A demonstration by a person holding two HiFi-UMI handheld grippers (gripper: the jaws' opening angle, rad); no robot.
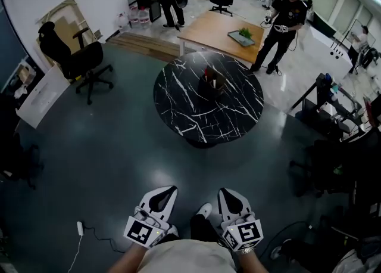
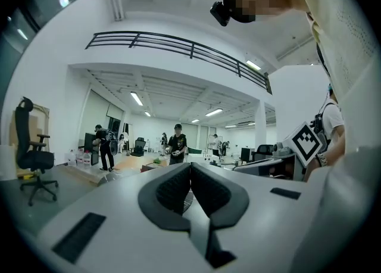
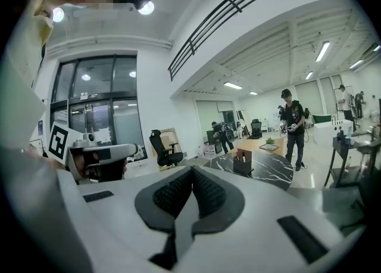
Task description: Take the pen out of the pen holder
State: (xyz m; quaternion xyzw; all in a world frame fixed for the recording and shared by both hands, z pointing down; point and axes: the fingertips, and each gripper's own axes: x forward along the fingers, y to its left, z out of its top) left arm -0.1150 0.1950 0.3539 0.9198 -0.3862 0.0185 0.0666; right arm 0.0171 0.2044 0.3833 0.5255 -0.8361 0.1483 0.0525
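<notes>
Pen [image 3: 239,155] sat in the pen holder [image 3: 241,163], tips sticking out of the top; we couldn't count the pens. Only the right gripper view gave us that side-on look. The holder stood on the round black marble table [image 3: 269,171].

Head view gave us the layout from above: pen holder [image 1: 213,81] near the middle of the table [image 1: 184,106], something red [image 1: 206,74] at its left edge. Both tools were low by our body and well apart from the table. The left hand-held gripper [image 1: 169,190] and right hand-held gripper [image 1: 225,193] pointed forward, side by side.

In its own view the left hand-held gripper [image 2: 190,168] had its pads closed together, nothing between them. It also caught the other tool's marker cube [image 2: 306,142].

The right hand-held gripper [image 3: 191,171] was the same: pads pressed together and empty.

Beyond the table we saw a person in black [image 1: 284,24], a wooden table [image 1: 214,30], and an office chair [image 1: 83,63] to the left.
</notes>
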